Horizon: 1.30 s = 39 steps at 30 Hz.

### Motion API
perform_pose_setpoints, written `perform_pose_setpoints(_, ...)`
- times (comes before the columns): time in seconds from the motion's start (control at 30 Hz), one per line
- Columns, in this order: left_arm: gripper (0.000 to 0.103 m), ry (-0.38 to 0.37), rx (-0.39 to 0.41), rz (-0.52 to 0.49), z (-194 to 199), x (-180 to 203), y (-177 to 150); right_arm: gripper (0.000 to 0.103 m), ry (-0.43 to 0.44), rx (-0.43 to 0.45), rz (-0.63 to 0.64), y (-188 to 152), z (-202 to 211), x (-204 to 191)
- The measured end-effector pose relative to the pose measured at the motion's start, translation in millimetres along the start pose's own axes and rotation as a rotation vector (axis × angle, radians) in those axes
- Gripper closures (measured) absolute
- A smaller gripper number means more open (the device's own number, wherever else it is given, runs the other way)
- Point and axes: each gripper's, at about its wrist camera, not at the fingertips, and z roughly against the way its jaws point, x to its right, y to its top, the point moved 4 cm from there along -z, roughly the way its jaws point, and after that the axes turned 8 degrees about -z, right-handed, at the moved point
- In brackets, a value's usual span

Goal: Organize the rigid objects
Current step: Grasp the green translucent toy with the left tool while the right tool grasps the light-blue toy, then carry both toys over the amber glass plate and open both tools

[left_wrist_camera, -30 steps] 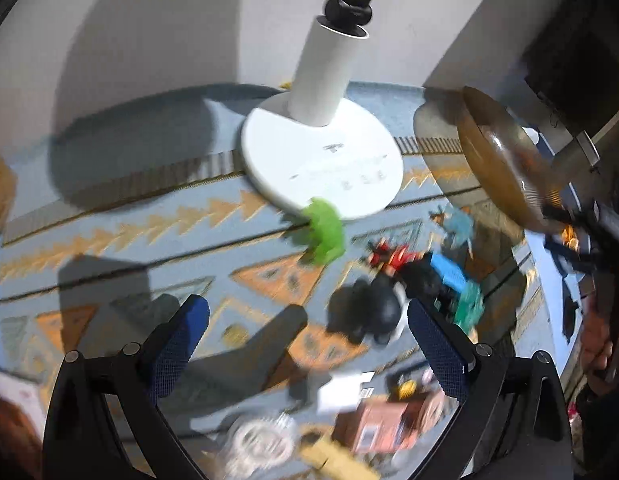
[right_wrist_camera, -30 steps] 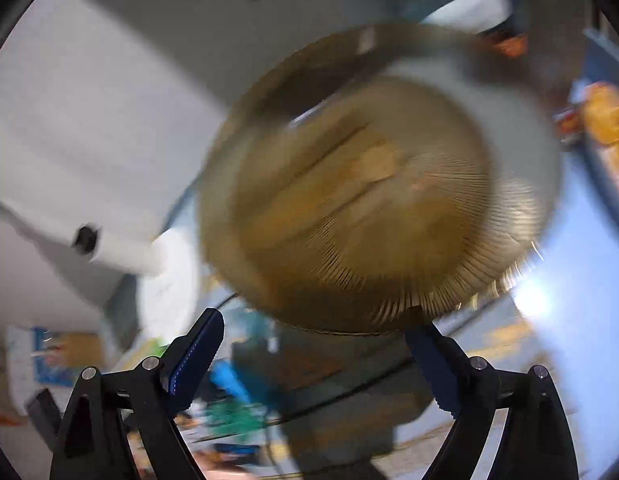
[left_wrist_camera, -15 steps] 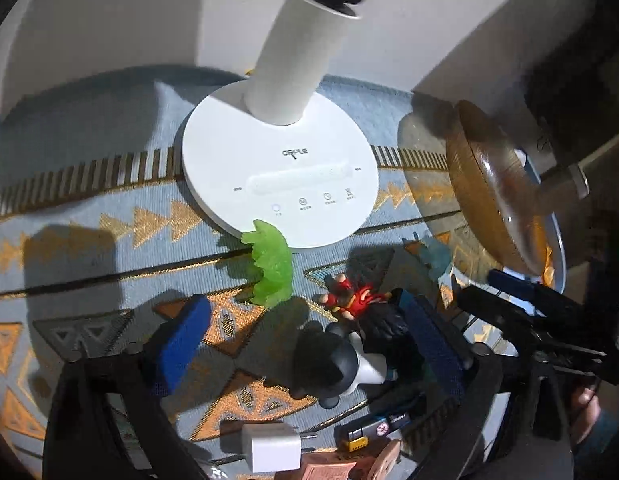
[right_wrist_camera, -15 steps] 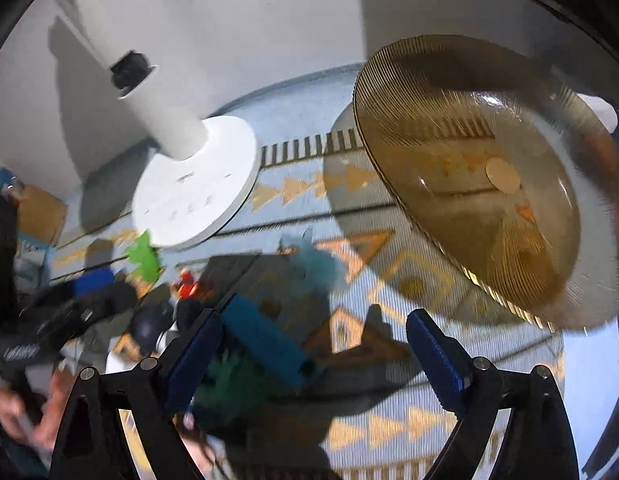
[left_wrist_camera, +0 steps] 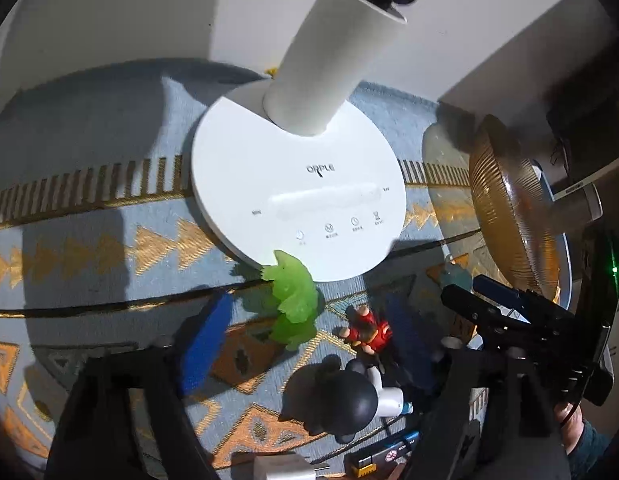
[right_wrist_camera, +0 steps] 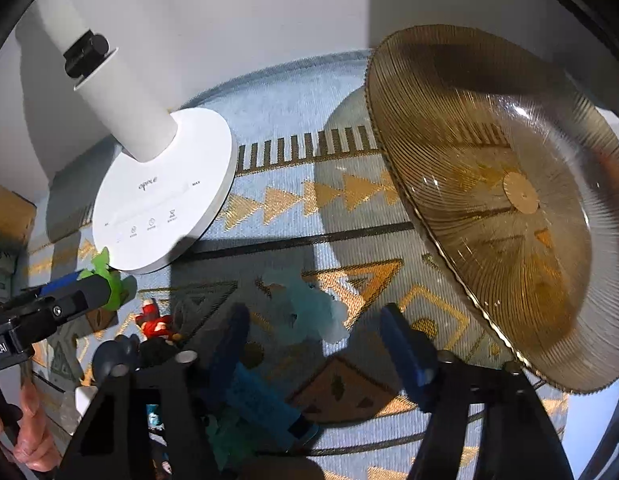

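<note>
- My left gripper points down at the patterned cloth; its jaws have just been closing and now straddle 2 toys without pressing on either, so it is released.
- The green translucent figure stands between my left fingers, nearer the left pad, touching the rim of the white lamp base.
- The small red figure lies just beside the right pad of that gripper; I cannot tell whether they touch.
- The black round-eared figure sits nearer the camera, close below the red one.
- My right gripper has also just been closing; its pads stand apart and clamp nothing.
- The pale blue translucent figure lies between my right fingers, toward the left pad, on the cloth.
- The amber ribbed glass plate is tilted up at the right, just beside my right finger.
</note>
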Motion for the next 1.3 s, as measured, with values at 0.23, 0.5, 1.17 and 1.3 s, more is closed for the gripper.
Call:
perform_pose_setpoints(0.23, 0.086, 0.001, 0.0, 0.003, -7.2, 6.4, -1.8, 0.065, -0.007, 0.001, 0.042, 4.3, -9.7, -16.8)
perform_pose_setpoints(0.5, 0.086, 0.047, 0.055, -0.055, 36.3, 21.5, -10.9, 0.066, 0.118, 0.059, 0.094, -9.8, 27.8, -42.0)
perform_pose_setpoints(1.17, 0.086, -0.096, 0.249, -0.295, 133.7, 167.3, -20.5, 0.066, -0.099, 0.27, 0.005, -18.3, 196.3, 64.5)
perform_pose_setpoints(1.3, 0.086, -0.1, 0.267, -0.333, 127.7, 202.1, -6.2, 0.066, -0.123, 0.274, -0.005, -14.0, 205.5, 85.8)
